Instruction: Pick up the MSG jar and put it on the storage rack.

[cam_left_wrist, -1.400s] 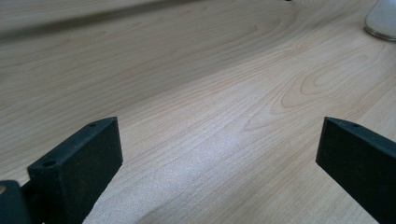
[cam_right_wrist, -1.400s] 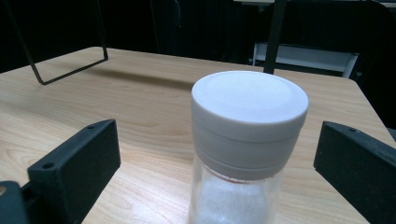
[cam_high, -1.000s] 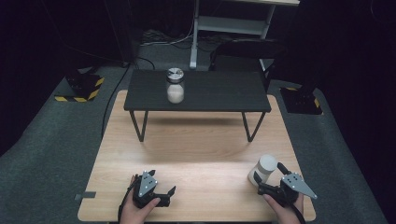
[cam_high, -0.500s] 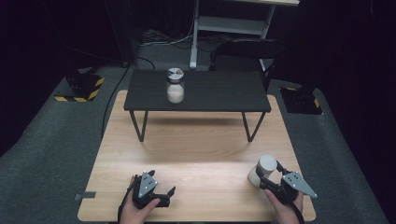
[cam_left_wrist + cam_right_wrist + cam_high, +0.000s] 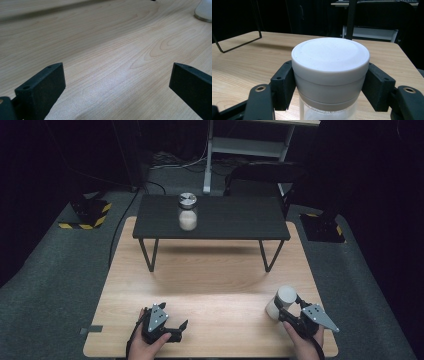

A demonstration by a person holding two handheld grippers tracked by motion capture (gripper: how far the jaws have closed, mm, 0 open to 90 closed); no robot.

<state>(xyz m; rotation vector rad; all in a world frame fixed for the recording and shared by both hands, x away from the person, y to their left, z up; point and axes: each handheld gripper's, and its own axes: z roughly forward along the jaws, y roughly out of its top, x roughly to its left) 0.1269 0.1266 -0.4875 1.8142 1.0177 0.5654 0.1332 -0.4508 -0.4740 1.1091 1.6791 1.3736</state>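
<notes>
A clear jar with a white lid [image 5: 285, 296] stands on the wooden table [image 5: 210, 285] near its front right corner. My right gripper [image 5: 289, 306] is shut on it; its jaws have just been closing around the lid. In the right gripper view the white lid [image 5: 330, 60] sits between the two black pads [image 5: 284, 82], which press on its sides. My left gripper [image 5: 181, 330] rests open near the front left edge with nothing between its jaws. In the left gripper view, the left gripper [image 5: 117, 75] faces bare wood, and the jar's base [image 5: 203, 10] shows far off.
A low black table [image 5: 235, 217] on wire legs stands across the back of the wooden table. On it sits a glass jar with a metal lid [image 5: 187, 212], holding white contents. Dark floor surrounds the table.
The right gripper's jaws have closed onto the white-lidded jar. Both hands have stayed where they were.
</notes>
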